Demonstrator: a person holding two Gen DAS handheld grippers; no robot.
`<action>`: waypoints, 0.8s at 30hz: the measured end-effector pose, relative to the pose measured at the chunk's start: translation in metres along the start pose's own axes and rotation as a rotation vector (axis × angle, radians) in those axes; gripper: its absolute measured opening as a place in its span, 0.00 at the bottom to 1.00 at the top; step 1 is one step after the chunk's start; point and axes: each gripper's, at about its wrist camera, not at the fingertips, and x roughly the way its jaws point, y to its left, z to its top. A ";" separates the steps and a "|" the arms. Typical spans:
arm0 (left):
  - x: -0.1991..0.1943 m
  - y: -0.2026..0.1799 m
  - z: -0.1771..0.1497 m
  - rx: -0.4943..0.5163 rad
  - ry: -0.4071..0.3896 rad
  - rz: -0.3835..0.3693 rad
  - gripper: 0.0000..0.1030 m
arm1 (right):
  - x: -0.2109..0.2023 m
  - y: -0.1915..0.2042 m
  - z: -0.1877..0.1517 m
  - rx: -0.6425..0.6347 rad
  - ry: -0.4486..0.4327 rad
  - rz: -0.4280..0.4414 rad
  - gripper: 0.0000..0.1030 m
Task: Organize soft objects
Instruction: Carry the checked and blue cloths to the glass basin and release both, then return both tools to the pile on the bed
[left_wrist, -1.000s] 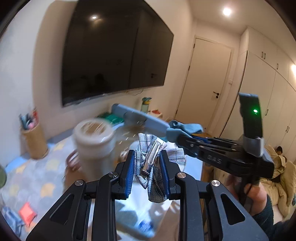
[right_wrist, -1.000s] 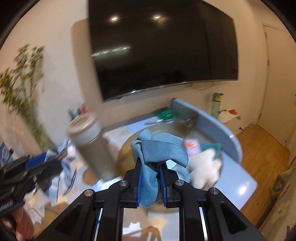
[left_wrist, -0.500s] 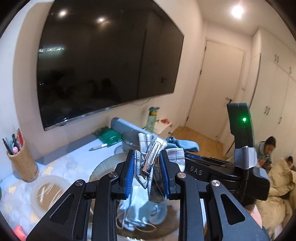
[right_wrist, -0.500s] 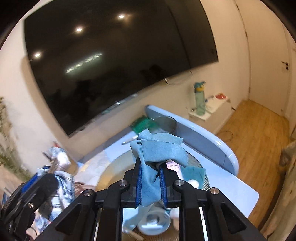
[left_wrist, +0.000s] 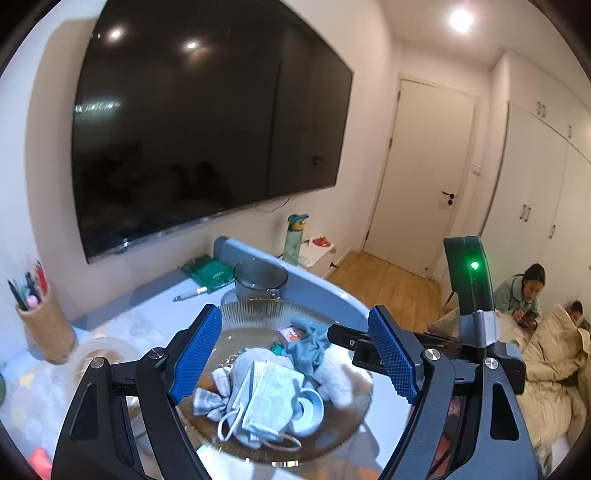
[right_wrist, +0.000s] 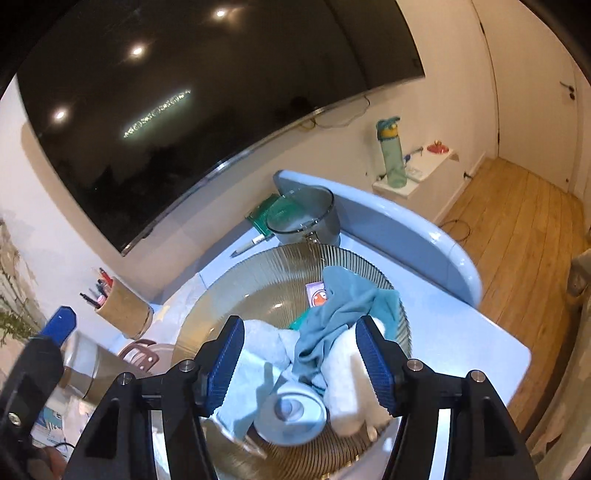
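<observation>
Both your tongs, left tongs (left_wrist: 295, 354) & right tongs (right_wrist: 299, 363), hang wide and empty over the ribbed glass bowl (right_wrist: 258, 269) w/ the teal cloth (right_wrist: 332, 314) and checked bow (left_wrist: 210, 400) inside, so drop-off looks done; next, fetch another soft item from the counter (right_wrist: 461, 332).

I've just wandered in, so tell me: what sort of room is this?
Probably a lived-in bedroom: a big wall-mounted TV, built-in wardrobes, and people among bedding at right.
</observation>
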 end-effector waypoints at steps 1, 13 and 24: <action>-0.013 -0.001 -0.001 0.021 -0.005 -0.008 0.78 | -0.007 0.004 -0.003 -0.008 -0.006 0.000 0.60; -0.214 0.071 0.000 0.056 -0.128 0.299 0.79 | -0.099 0.128 -0.076 -0.379 -0.086 -0.047 0.79; -0.349 0.174 -0.058 -0.136 -0.201 0.520 0.99 | -0.058 0.286 -0.181 -0.703 -0.015 0.217 0.86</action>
